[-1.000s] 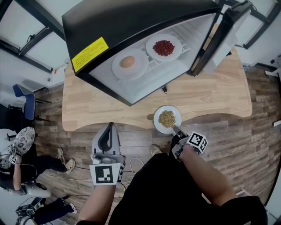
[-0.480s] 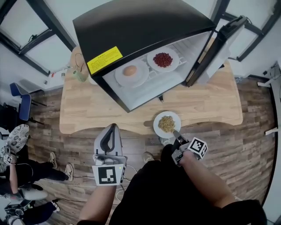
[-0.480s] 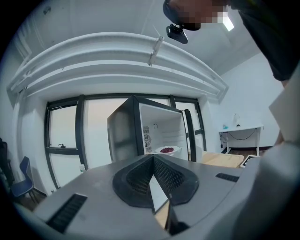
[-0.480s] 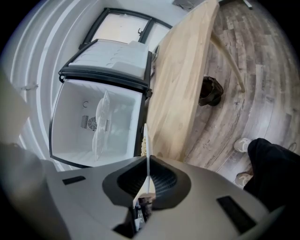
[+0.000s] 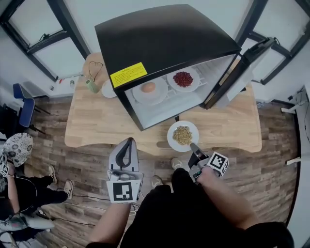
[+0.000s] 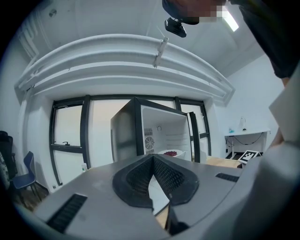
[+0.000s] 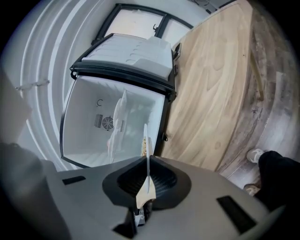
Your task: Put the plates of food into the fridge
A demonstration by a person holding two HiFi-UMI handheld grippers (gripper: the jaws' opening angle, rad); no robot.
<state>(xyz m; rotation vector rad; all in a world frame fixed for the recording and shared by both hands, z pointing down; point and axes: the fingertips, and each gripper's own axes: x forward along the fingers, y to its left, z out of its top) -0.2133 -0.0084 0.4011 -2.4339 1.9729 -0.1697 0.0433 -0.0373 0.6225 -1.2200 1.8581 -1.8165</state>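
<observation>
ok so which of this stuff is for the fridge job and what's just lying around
For the job: fridge, plate of grains held by the right hand-held gripper, red-food plate, plate with a round orange item.
Lying about: green cup, small white dish, blue chair.

Grey-brown plank floor [image 5: 281, 160], pale wooden table [image 5: 97, 126], white walls [image 5: 87, 14], dark-framed windows [image 5: 29, 34], blue chair [image 5: 22, 109] far left

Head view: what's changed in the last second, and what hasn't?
The jaws of the right gripper have just closed on the rim of the plate of grains, and it has lifted the plate off the table edge. Unchanged: the left gripper, shut and empty; the egg plate and plate of red food inside the fridge; its door open.
</observation>
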